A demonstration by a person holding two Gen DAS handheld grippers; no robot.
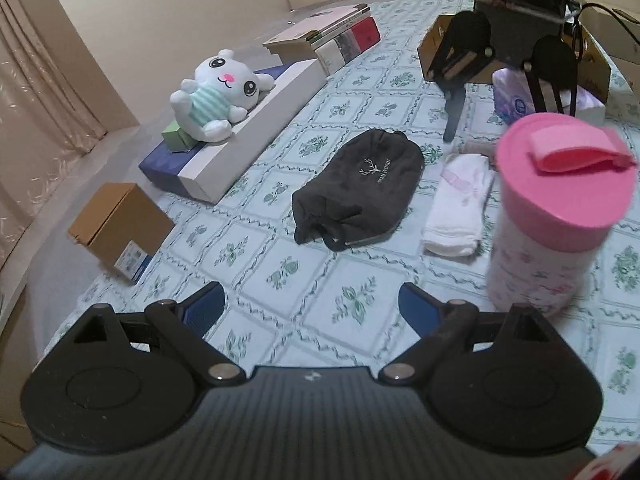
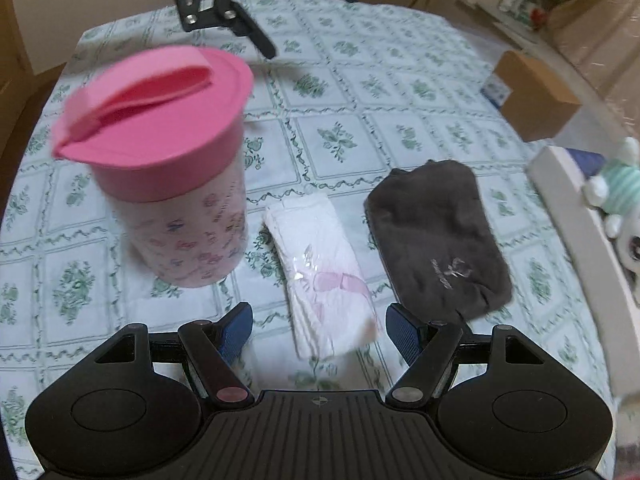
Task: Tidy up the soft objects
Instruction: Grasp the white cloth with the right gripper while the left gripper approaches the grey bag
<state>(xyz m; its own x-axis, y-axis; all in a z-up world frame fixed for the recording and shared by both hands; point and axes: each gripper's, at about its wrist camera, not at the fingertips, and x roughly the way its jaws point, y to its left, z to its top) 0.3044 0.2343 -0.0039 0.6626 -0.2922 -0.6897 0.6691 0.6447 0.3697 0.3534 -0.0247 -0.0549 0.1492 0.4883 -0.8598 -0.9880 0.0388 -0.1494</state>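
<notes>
- The counter (image 2: 360, 92) carries a dark pouch (image 2: 436, 236), a folded white cloth (image 2: 324, 272) and a pink-lidded canister (image 2: 168, 168), side by side.
- Step, as I judge it: approach, nothing gripped yet.
- The right hand-held gripper (image 2: 318, 330) hangs wide open above the cloth's near end; next it must descend and close there.
- The left hand-held gripper (image 1: 310, 306) is wide open, empty.
- Canister lid is shut, contents hidden; pouch contents hidden too.

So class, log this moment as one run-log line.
left claw: open, empty | right claw: open, over white folded cloth | dark pouch: untouched
</notes>
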